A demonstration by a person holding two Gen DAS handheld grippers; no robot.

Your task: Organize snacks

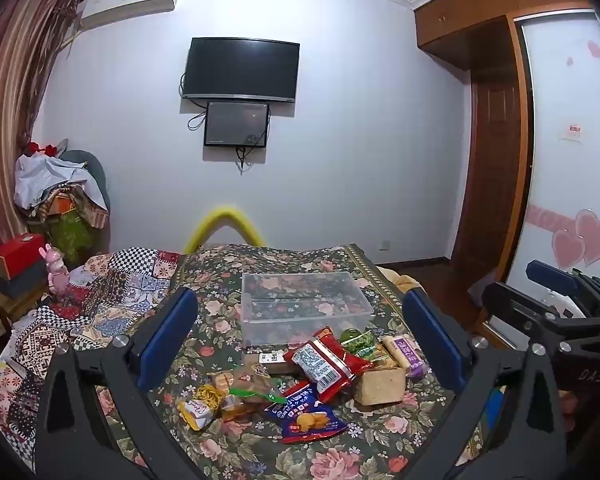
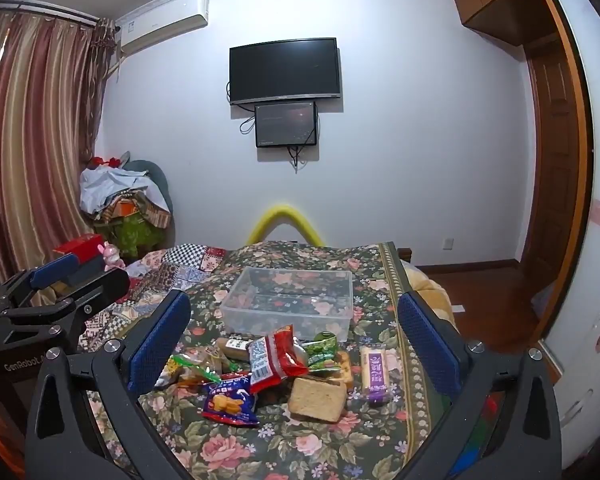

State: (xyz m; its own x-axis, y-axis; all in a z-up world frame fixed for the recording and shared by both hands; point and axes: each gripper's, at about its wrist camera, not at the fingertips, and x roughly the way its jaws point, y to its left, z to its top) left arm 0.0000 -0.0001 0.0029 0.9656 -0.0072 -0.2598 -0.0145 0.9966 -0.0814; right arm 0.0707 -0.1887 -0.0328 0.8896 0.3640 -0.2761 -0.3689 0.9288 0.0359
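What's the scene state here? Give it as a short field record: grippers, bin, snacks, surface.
left gripper: open, fingers spread wide, holding nothing
right gripper: open, fingers spread wide, holding nothing
clear plastic bin: no snacks inside, sits behind the pile
snack pile: loose in front of the bin, not yet sorted
red packet: on top of the pile, centre
blue biscuit packet: nearest front, left side
purple-label bar: right edge of the pile
bread slice pack: front right
surface: floral cloth

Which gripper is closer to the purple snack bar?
Right, though only slightly. The purple snack bar lies just inside the right gripper's right finger; the left gripper hovers farther left, over the pile's middle.
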